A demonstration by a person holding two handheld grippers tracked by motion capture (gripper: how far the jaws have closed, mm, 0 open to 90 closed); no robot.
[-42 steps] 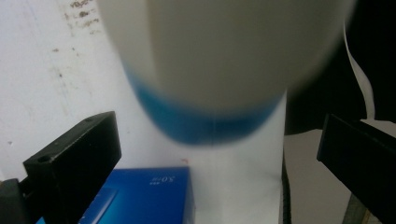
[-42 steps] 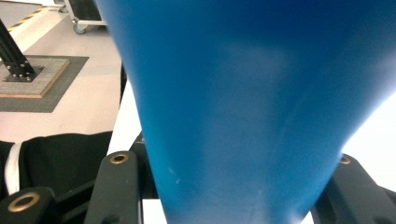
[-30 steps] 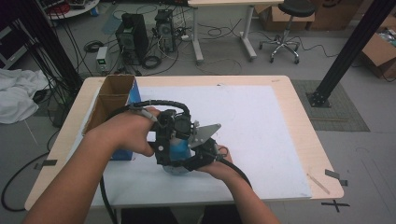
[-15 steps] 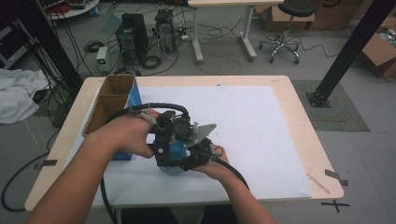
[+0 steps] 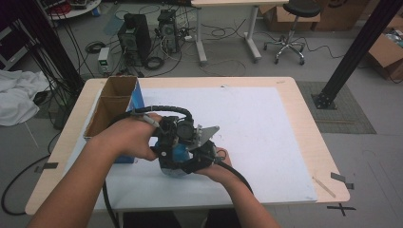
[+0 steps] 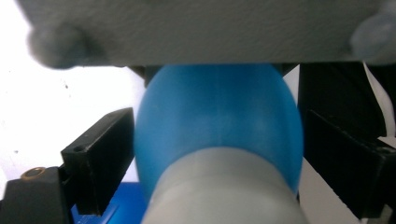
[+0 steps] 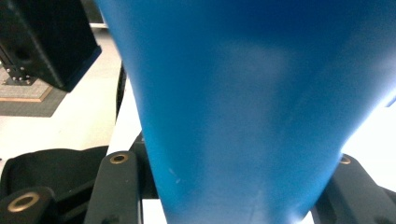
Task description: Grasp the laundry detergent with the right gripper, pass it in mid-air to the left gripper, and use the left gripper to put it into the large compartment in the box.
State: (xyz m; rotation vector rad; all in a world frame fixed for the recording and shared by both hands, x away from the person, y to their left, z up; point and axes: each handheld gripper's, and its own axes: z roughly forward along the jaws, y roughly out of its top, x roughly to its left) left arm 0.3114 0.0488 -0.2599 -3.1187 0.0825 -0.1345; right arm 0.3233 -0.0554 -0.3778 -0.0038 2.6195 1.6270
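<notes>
While both grippers meet at bench's (image 5: 285, 95) near-left part, blue bulb-shaped object (image 6: 217, 126) sits between them: left gripper (image 5: 167, 142) jaws clamp its rounded body, right gripper (image 5: 199, 159) jaws clamp its tapered part. Open cardboard box (image 5: 111, 102) stands just beside, crowding left hand (image 5: 126, 137).

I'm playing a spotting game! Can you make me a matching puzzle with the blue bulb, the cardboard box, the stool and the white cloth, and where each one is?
Things:
1. blue bulb
2. cardboard box
3. stool
4. white cloth

Places:
A. far behind the table
B. between the jaws of the left tongs
C. on the table's left side
D. off the table, to its left

Pairs: 1-B, 2-C, 3-A, 4-D
</notes>
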